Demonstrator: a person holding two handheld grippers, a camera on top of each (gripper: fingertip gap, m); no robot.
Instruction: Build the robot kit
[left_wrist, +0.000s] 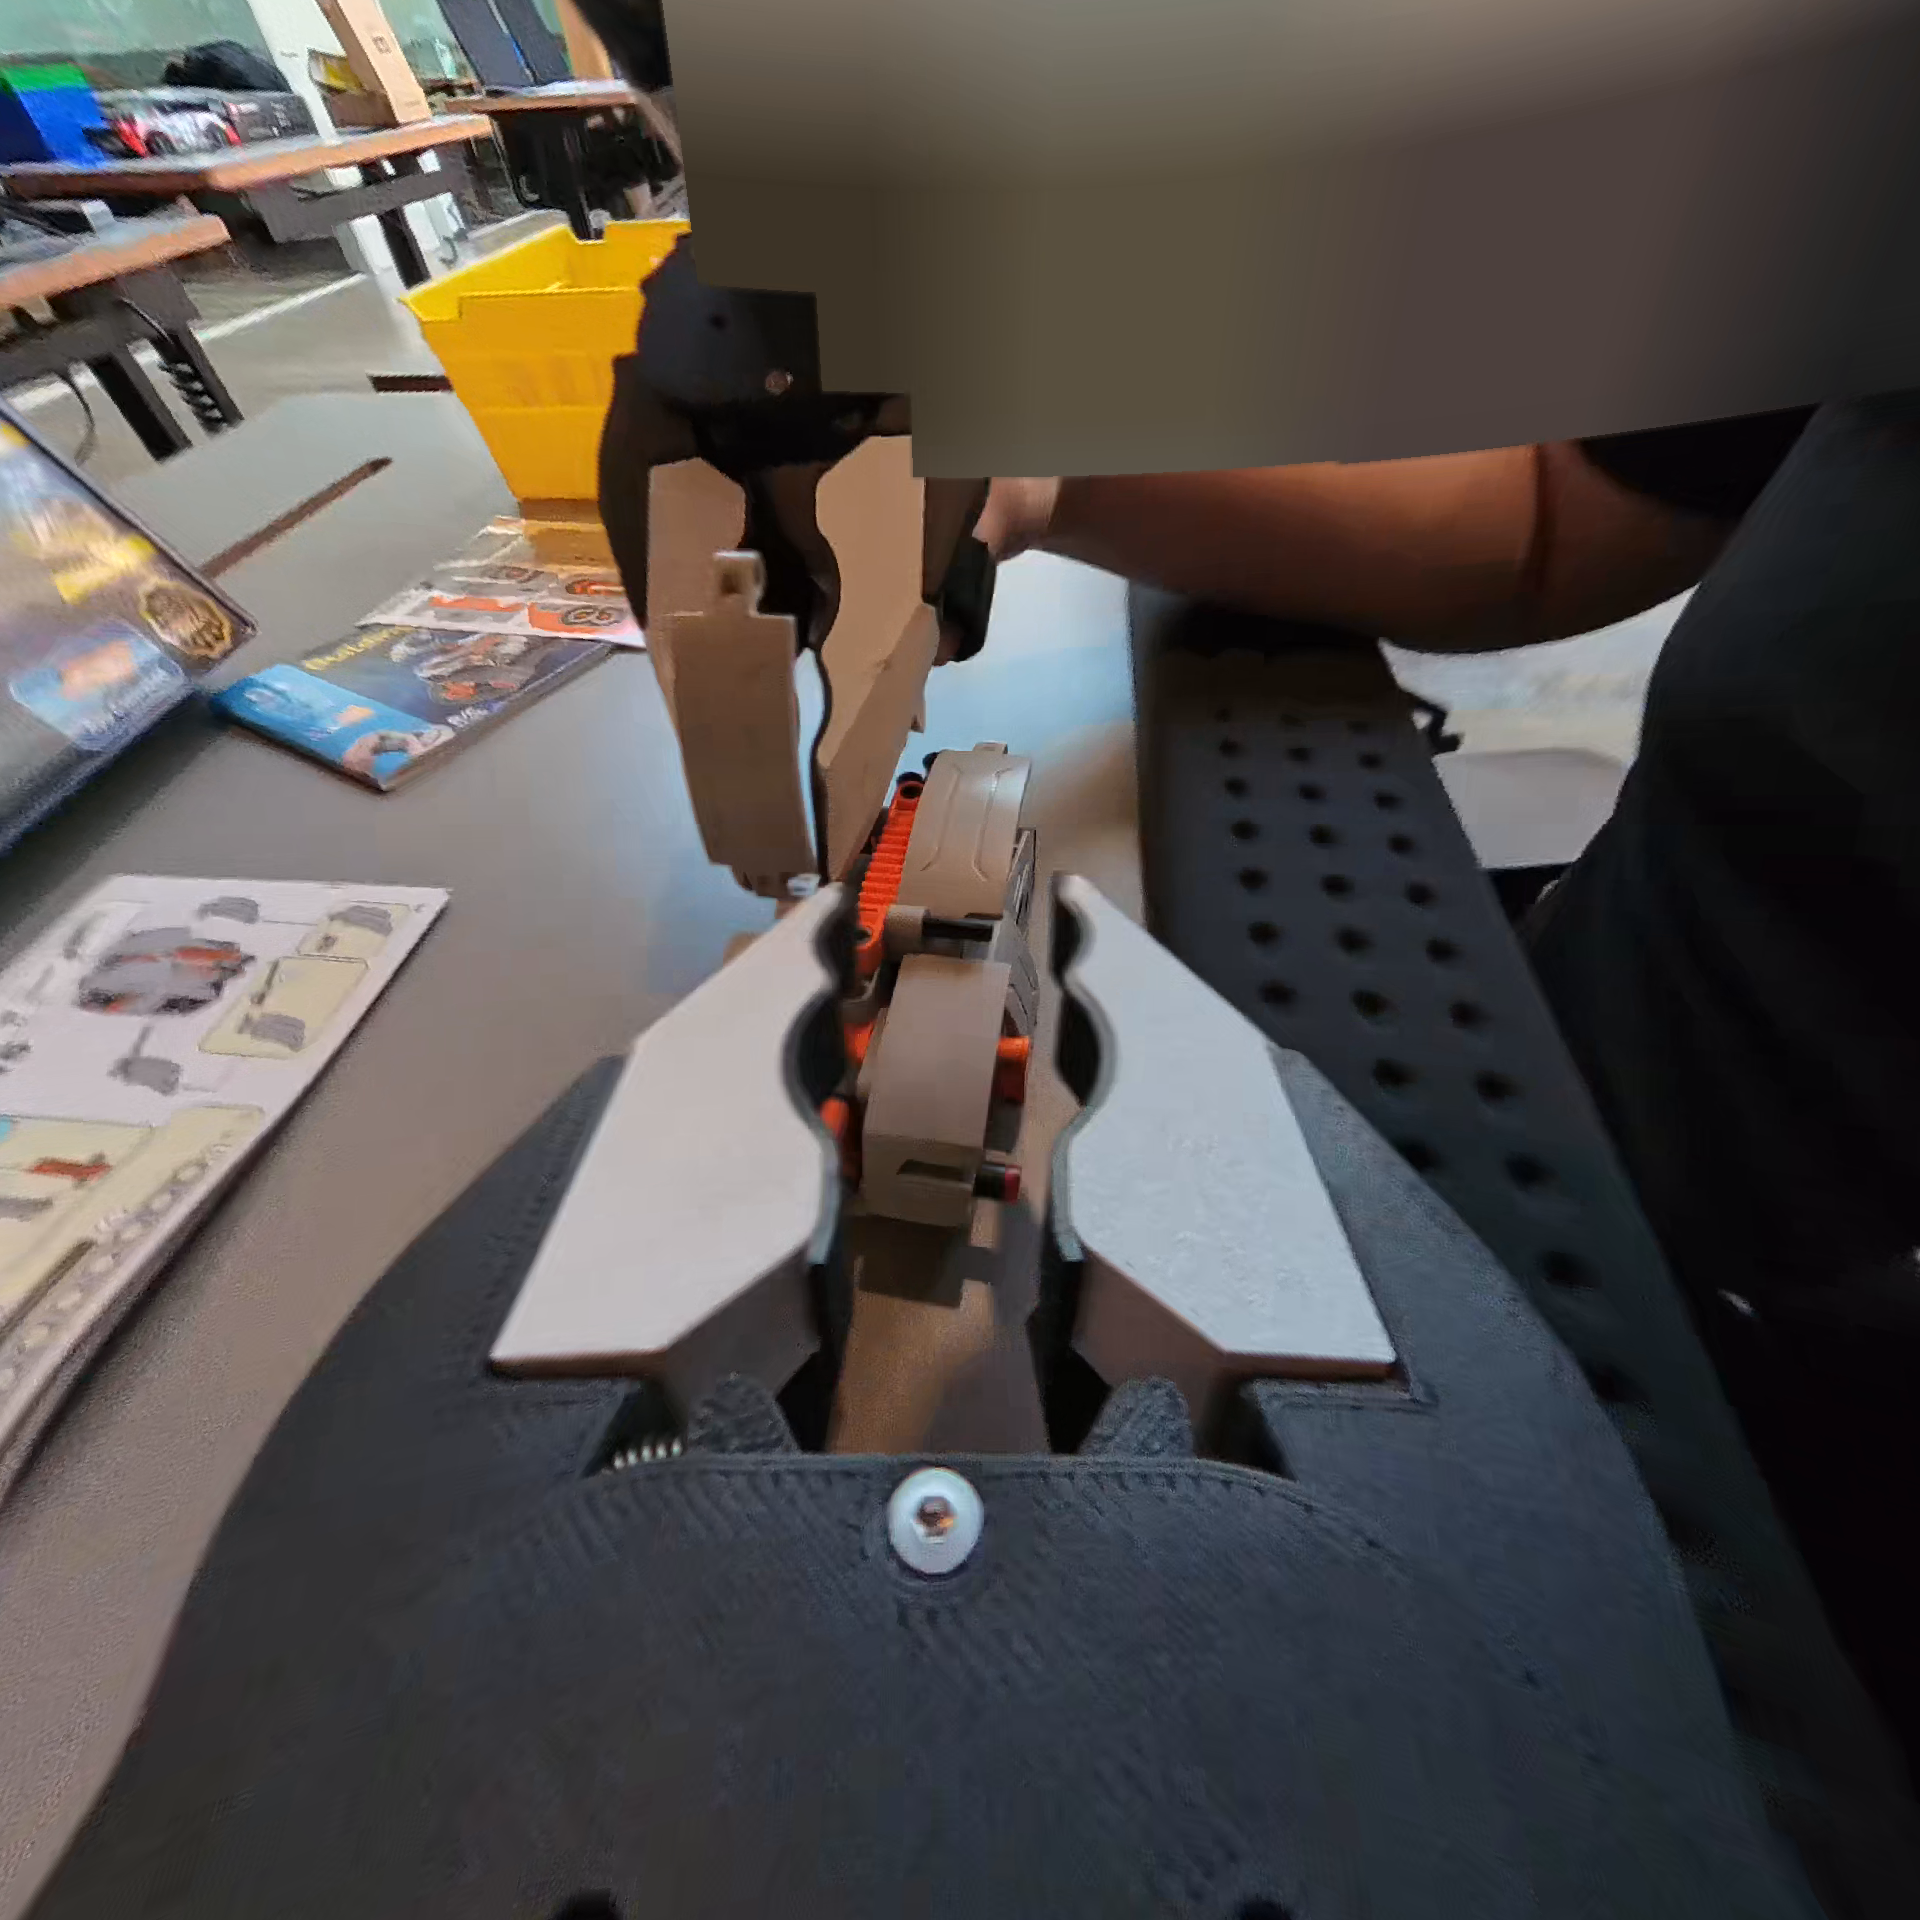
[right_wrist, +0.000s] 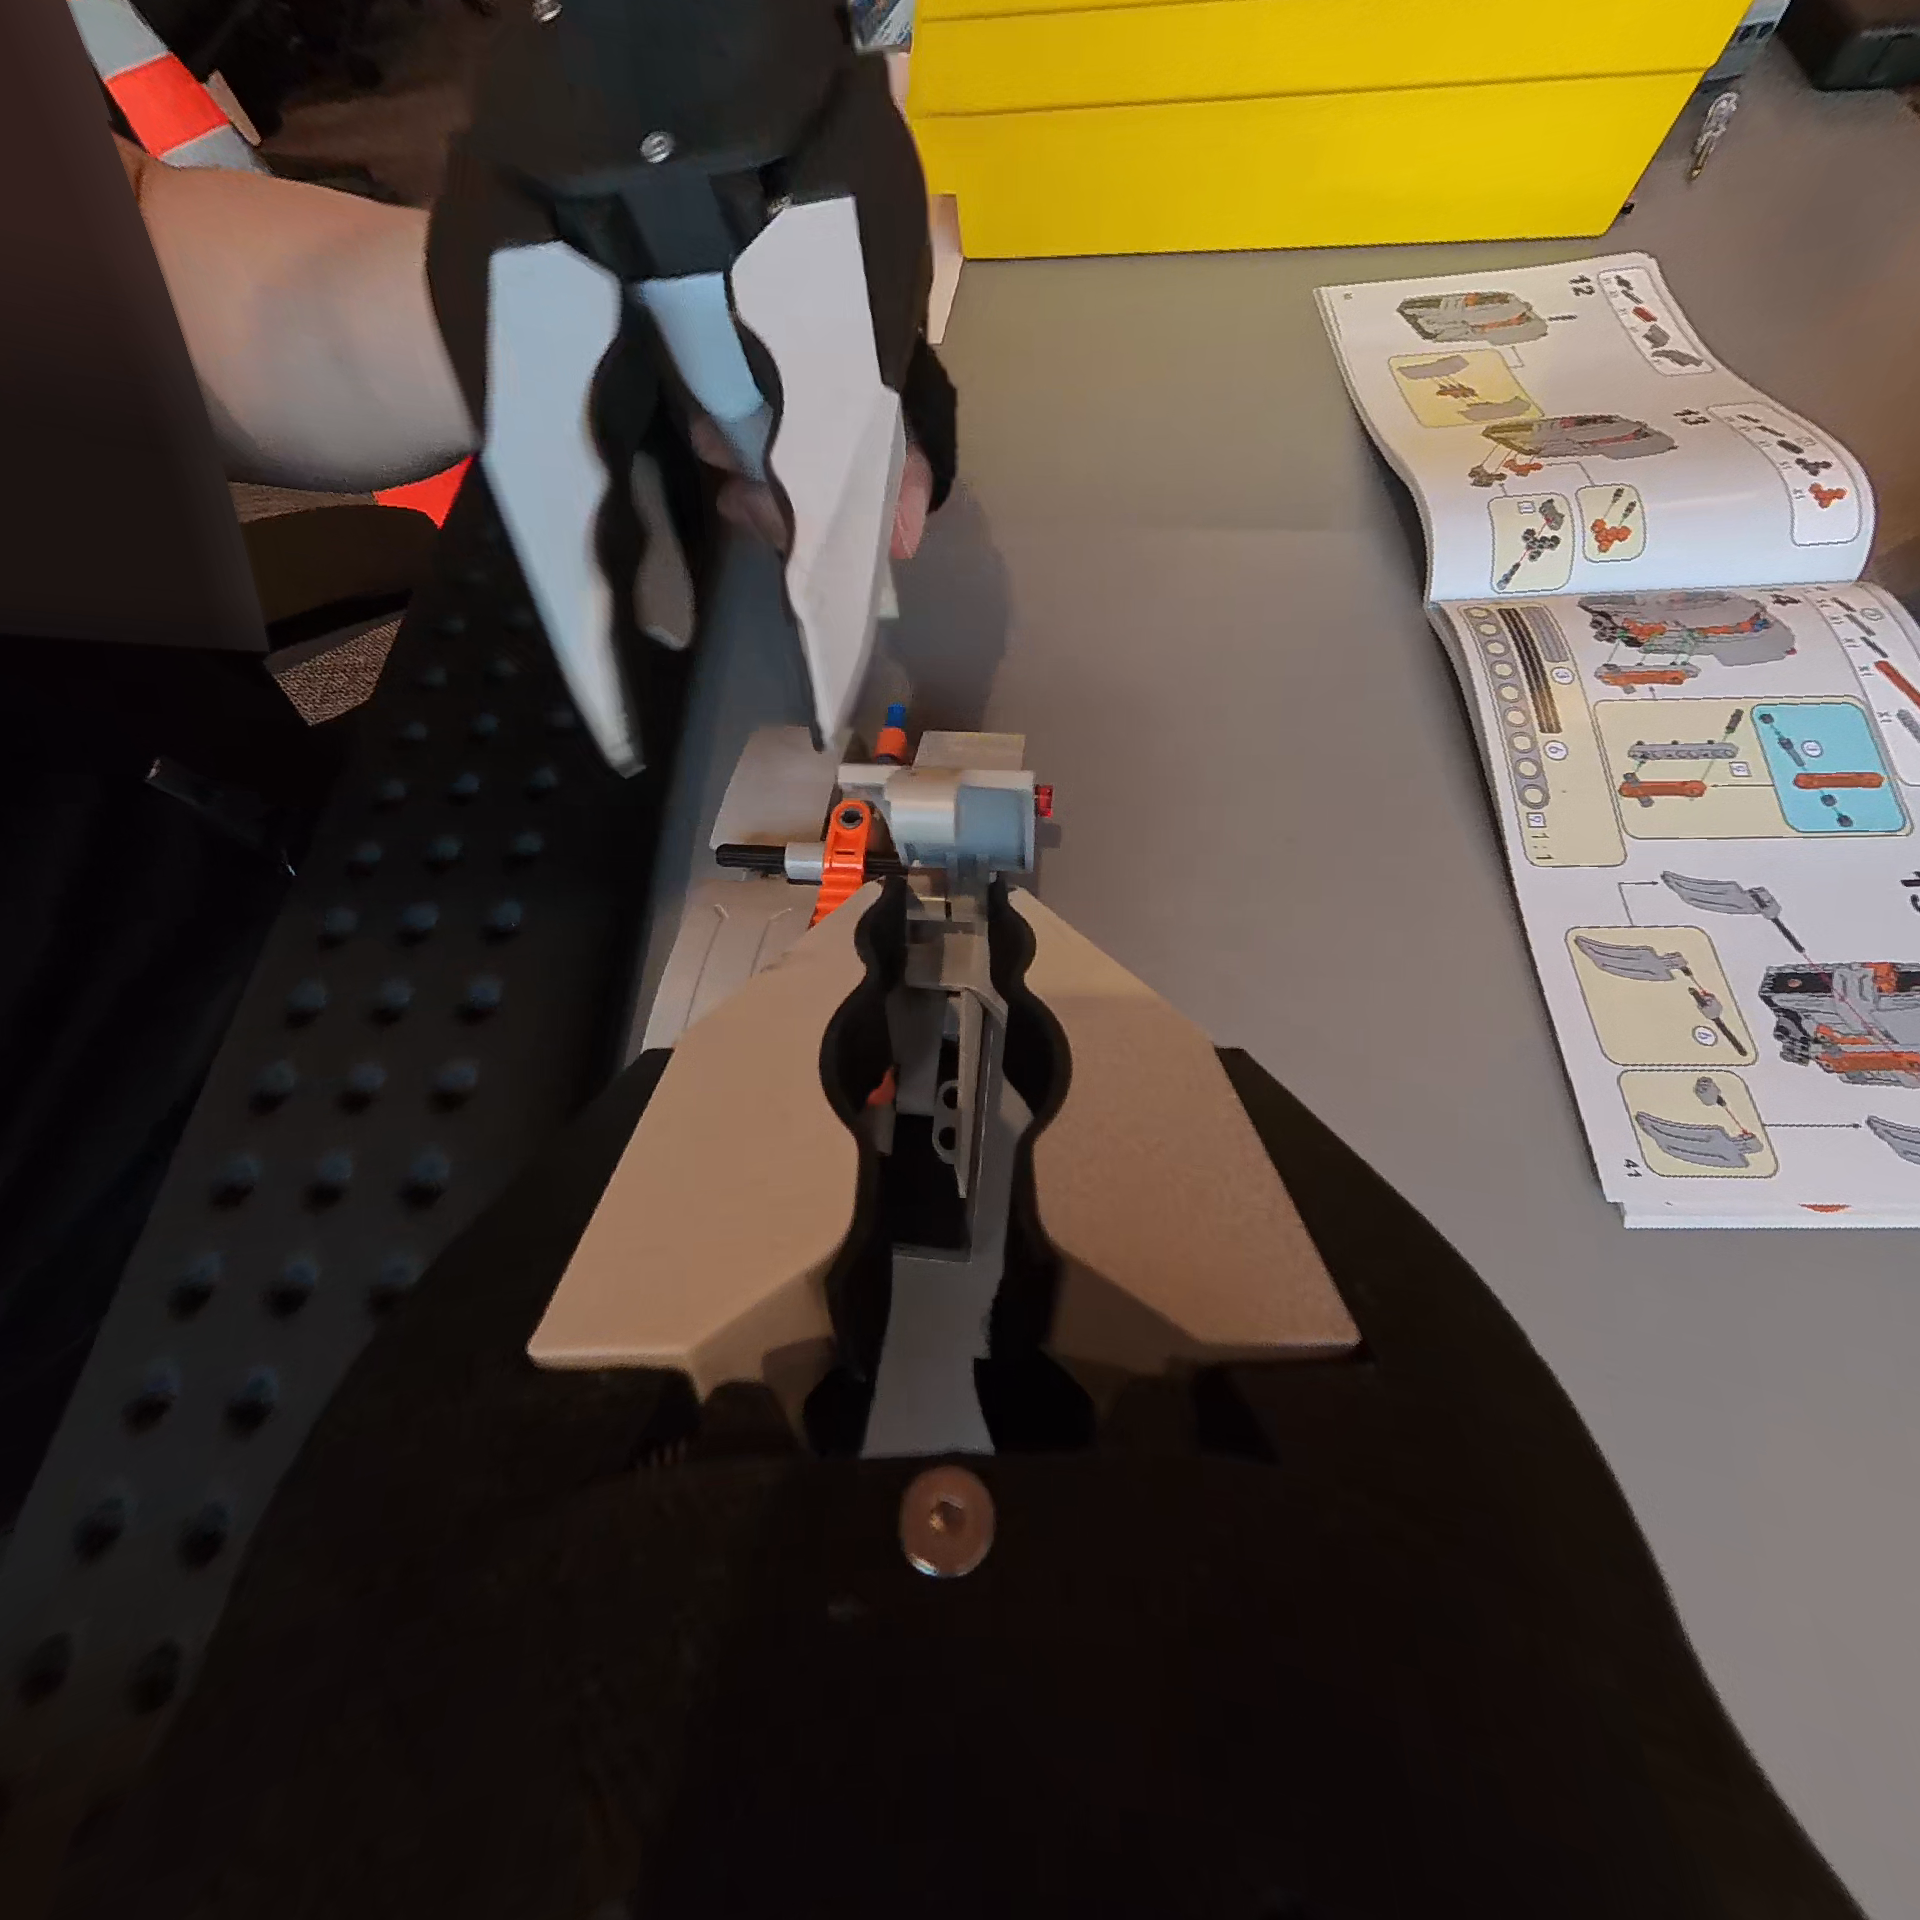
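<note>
A grey and orange toy brick model (right_wrist: 966, 810) is held just above the grey table (right_wrist: 1195, 623). My right gripper (right_wrist: 940, 914) is shut on a narrow grey part at its near end. In the left wrist view the right gripper (left_wrist: 800, 881) comes down from above, with its tips pinched together at the model's far end by an orange toothed beam. My left gripper (left_wrist: 945, 904) is open, and the model (left_wrist: 925, 1091) shows in the gap between its jaws. In the right wrist view the left gripper (right_wrist: 722, 753) is blurred, and only its tips reach the model's far end.
An open instruction booklet (right_wrist: 1662, 727) lies on the table and also shows in the left wrist view (left_wrist: 156, 1039). A yellow bin (right_wrist: 1299, 135) stands behind. A box (left_wrist: 83, 623), a blue booklet (left_wrist: 395, 696) and a sticker sheet (left_wrist: 520, 592) lie nearby. A black perforated panel (left_wrist: 1330, 935) borders the table. A person's arm (left_wrist: 1299, 540) is close. There is about 5 cm between the tips of the two grippers.
</note>
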